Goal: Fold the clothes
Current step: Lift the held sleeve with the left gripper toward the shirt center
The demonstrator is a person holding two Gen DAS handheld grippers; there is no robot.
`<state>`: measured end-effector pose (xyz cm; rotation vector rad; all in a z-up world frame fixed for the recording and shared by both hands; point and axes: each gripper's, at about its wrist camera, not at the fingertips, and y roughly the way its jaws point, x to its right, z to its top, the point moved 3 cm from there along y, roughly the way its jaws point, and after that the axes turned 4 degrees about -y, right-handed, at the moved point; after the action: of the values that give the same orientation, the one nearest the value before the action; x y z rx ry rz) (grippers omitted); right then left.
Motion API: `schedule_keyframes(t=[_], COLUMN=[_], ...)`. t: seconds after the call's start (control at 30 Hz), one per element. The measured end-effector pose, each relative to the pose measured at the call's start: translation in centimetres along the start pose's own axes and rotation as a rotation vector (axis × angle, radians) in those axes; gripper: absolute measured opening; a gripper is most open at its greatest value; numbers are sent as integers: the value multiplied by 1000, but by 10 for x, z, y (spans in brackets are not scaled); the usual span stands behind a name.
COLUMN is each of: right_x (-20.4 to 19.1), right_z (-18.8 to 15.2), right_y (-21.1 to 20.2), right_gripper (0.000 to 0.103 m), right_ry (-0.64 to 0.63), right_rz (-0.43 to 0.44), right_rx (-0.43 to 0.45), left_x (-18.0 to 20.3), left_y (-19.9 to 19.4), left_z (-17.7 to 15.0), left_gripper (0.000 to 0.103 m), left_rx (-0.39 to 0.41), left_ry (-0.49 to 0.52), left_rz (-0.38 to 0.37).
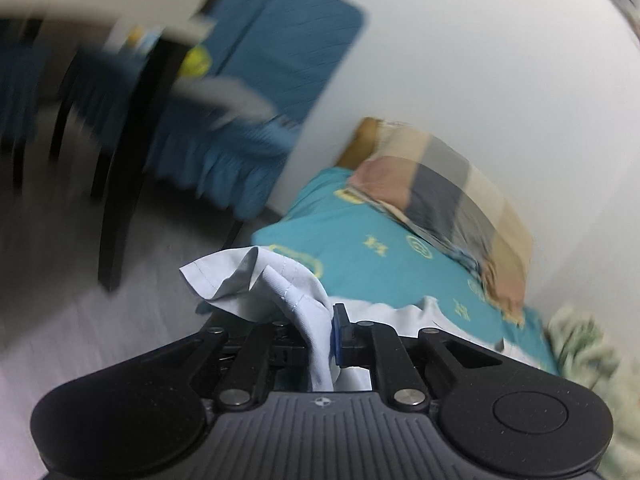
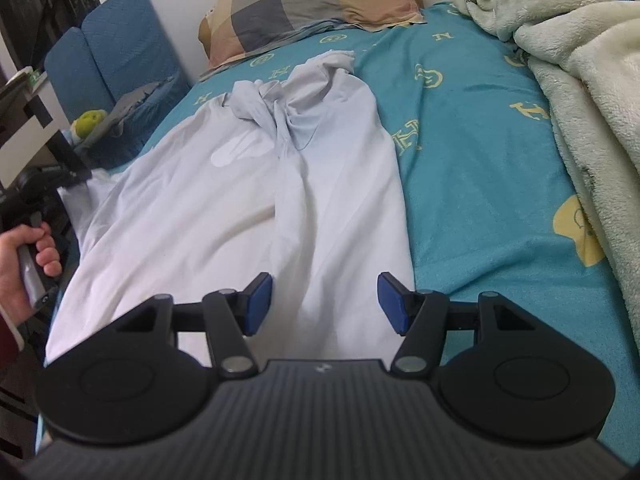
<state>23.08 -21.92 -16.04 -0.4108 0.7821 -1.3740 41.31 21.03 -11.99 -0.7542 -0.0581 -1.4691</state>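
Black linkage arms and two blue pads of the right gripper (image 2: 324, 304) fill the bottom of the right wrist view, spread wide with nothing between them, hovering over the near end of a pale garment (image 2: 240, 200); that garment, light blue-white and possibly a shirt, lies lengthwise on a bed with a teal sheet (image 2: 480, 160), mostly spread out but rumpled, with its far end bunched into a twisted knot of cloth near a checked pillow (image 2: 304, 4); a fluffy pale blanket (image 2: 592, 100) is heaped along the bed's right side. At the left edge a hand (image 2: 28, 264) grips the handle of the other tool; in the left wrist view the left gripper (image 1: 320, 332) is closed tight on a fold of the same pale cloth, an edge or corner, lifted at the bed's side, the background blurred. Judging progress: no tidy fold shows anywhere; the garment is neither flat nor squared, so smoothing the bunched end and all the folding seem left to do; which part of the garment is pinched cannot be told.
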Motion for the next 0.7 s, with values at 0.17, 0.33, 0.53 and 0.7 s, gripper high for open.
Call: schedule_keyframes(t=[0.17, 0.33, 0.53, 0.7], right_x=[3, 8, 12, 15], right_z=[3, 3, 4, 4], right_y=[-3, -5, -6, -3], right_gripper=[60, 60, 60, 60], right_ry=[25, 59, 98, 116], right_rz=[-7, 8, 40, 53], right_rx=[11, 5, -4, -13], left_x=[79, 106, 102, 41], left_y=[-11, -1, 15, 20], left_z=[-11, -18, -17, -2], left_gripper=[10, 11, 10, 10], left_rx=[38, 32, 18, -26], left_ry=[216, 268, 237, 142], left_rz=[12, 127, 285, 421])
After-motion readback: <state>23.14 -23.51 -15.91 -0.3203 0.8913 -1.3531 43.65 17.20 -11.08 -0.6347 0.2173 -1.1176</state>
